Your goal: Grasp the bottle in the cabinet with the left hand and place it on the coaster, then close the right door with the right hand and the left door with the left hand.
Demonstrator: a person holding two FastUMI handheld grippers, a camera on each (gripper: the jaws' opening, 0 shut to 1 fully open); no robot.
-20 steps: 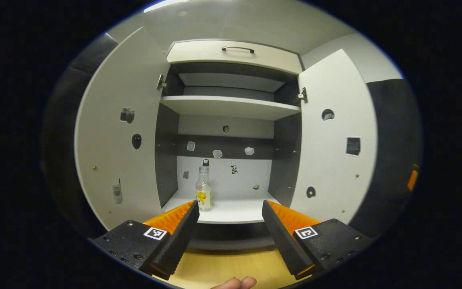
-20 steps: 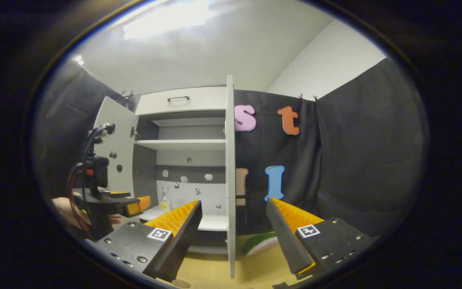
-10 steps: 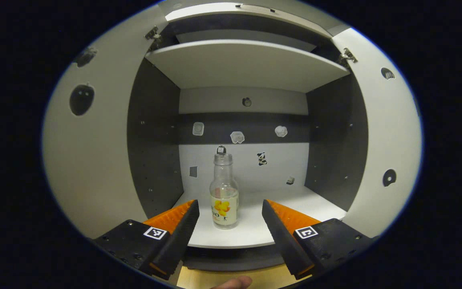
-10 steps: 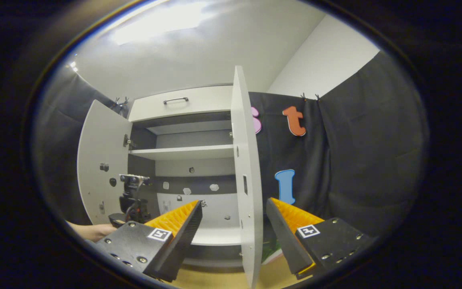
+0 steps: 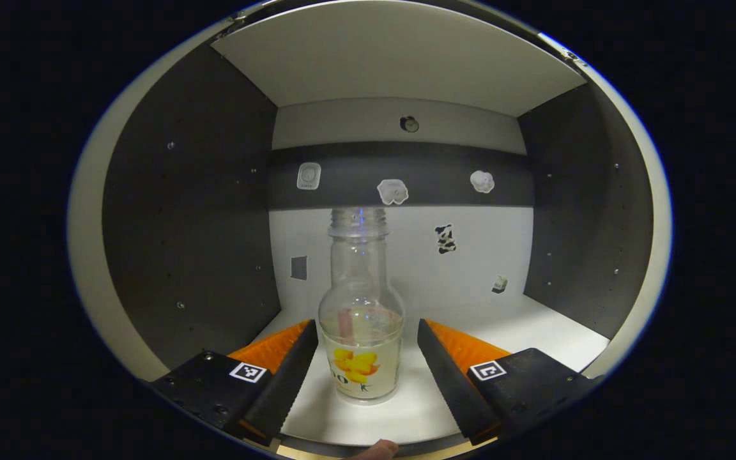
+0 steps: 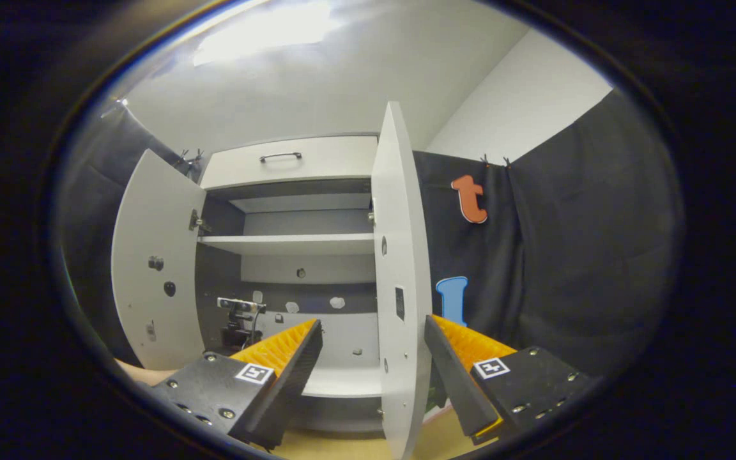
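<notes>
In the left gripper view, the left claw [image 5: 363,358] reaches into the lower compartment of the cabinet [image 5: 189,211], its two fingers spread apart. The bottle [image 5: 360,319] stands upright on the white bottom shelf [image 5: 508,326], between the two fingers. A narrow gap shows on either side of it, so neither finger presses on the glass. The bottle is clear, without a cap, with a little pale liquid and a label bearing a yellow flower. Behind it, the back panel carries several small stickers [image 5: 392,191] across a dark band and the white part below. A fingertip [image 5: 377,449] of the person's hand peeks in at the bottom edge.

In the right gripper view, the right claw [image 6: 373,364] hangs in front of the cabinet with its fingers wide apart and nothing between them. The right door [image 6: 400,287] stands open, edge-on to the camera, and its lower part falls in the gap between the fingers; I cannot tell whether either finger touches it. The left door [image 6: 154,262] swings open to the far side. Above the open compartments sits a drawer front with a handle [image 6: 280,156]. The left claw's body [image 6: 237,319] shows deep in the lower compartment, partly hidden behind the right claw's near finger. A strip of wooden worktop [image 6: 342,447] lies below the cabinet.
</notes>
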